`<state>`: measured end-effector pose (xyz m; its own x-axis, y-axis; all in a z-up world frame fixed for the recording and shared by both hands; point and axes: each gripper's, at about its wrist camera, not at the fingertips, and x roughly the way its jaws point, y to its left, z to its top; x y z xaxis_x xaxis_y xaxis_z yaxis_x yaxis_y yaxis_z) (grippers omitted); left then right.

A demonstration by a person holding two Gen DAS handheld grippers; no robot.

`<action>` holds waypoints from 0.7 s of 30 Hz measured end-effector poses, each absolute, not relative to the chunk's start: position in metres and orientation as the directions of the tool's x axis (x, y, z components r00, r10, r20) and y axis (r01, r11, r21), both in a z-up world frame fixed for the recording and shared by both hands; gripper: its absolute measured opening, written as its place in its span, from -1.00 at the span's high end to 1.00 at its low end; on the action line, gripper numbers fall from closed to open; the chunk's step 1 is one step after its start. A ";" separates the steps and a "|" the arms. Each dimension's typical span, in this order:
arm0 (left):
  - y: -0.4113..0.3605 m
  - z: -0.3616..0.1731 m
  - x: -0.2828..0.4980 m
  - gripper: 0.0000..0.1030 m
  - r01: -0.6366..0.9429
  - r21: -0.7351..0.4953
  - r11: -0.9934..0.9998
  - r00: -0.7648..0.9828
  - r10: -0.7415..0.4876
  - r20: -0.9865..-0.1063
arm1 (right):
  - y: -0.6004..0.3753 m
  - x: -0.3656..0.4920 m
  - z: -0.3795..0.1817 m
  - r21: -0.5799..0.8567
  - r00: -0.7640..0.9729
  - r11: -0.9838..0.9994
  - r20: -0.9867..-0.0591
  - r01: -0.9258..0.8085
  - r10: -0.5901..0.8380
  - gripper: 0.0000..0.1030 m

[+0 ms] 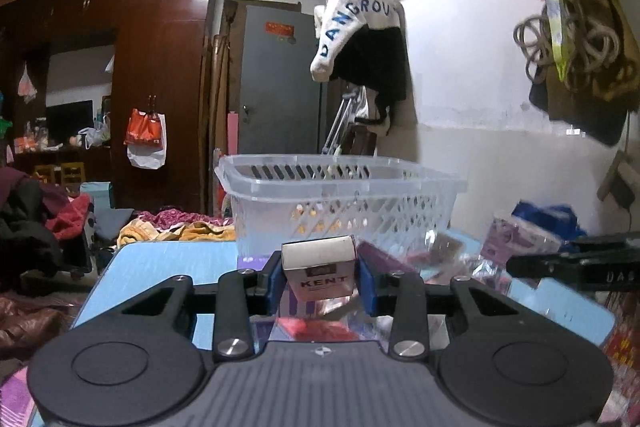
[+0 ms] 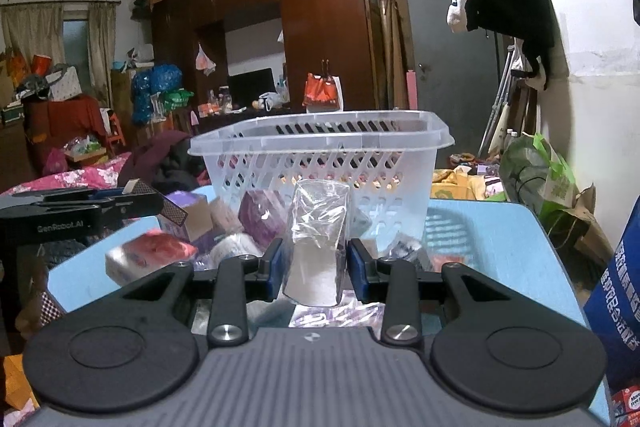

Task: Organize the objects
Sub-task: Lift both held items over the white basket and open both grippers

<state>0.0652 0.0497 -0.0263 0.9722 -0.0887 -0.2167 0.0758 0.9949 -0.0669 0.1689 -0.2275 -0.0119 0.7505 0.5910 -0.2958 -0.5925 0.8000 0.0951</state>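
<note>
Left gripper (image 1: 319, 275): blue pads pinching a KENT cigarette pack (image 1: 320, 269) by its two sides, pack upright, label toward camera, held above the table.
Right gripper (image 2: 314, 267): fingers clamped on a clear plastic-wrapped packet (image 2: 316, 247), whitish inside, upright between the pads.
Basket (image 1: 340, 203): translucent slotted plastic, standing on the table just beyond both grippers; contents not readable through the walls.
Table (image 1: 168, 263): light blue top, basket toward its far edge.
Loose items (image 2: 224, 227): purple box, red-and-white pack, wrapped bundles, heaped on the table beside the basket, in front of it in the right wrist view.
Other gripper in the left wrist view (image 1: 576, 261): black body at right edge, near the pile.
Background: white-and-black garment (image 1: 360, 27) hanging on the wall behind the basket; brown wardrobe (image 1: 160, 67) further back.
</note>
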 end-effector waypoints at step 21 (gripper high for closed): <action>0.041 0.042 0.211 -0.27 0.039 -0.080 0.996 0.946 -0.063 -0.319 | -0.143 0.277 0.044 -0.036 0.776 0.822 -0.357 -0.568 0.520 -0.37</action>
<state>0.2111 0.0405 0.0420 0.9455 -0.0625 -0.3195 0.0387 0.9960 -0.0804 0.2773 -0.1430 0.0436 0.7759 0.5203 -0.3567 -0.5680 0.8223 -0.0361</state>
